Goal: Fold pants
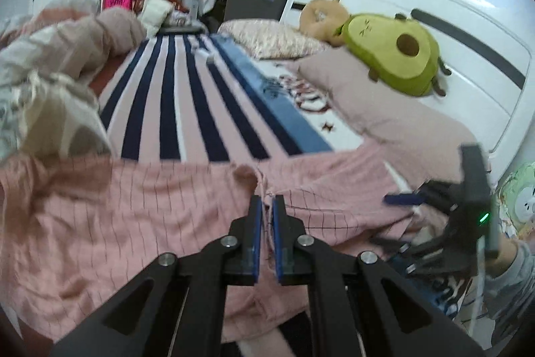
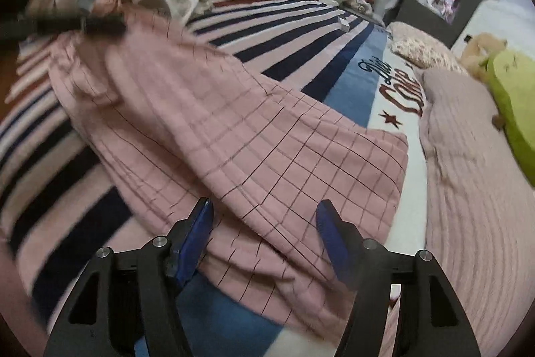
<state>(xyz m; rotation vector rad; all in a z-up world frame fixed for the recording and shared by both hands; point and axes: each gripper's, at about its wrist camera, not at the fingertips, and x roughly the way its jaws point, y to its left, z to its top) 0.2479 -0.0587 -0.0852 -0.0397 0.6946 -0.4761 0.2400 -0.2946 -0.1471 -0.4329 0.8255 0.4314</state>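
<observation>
- Our left gripper has its blue pads drawn nearly together, pinching a thin ridge of the pink checked pants with threads caught between them; we read this as a grip on the cloth.
- Our right gripper has its jaws spread wide, one to each side of a pant-leg end, with nothing held; the cloth lies between and just under the blue pads.
- The pants lie across the striped bedsheet. From the right wrist view their long axis runs away from the right gripper, up and left toward the far end, where a dark blurred tool sits at the cloth; we judge that to be our left gripper.
- So each hand is at its own end, and we judge the coming move to be closing the right jaws on the near hem.
- In the left wrist view the right gripper shows off to the right, at the edge of the pants.
- Room: open striped sheet lies beyond the pants. A pink pillow lies just beside the right end, with an avocado plush on it, and a heaped duvet crowds the left end.
- Both views are blurred, so fine hem detail is uncertain.
</observation>
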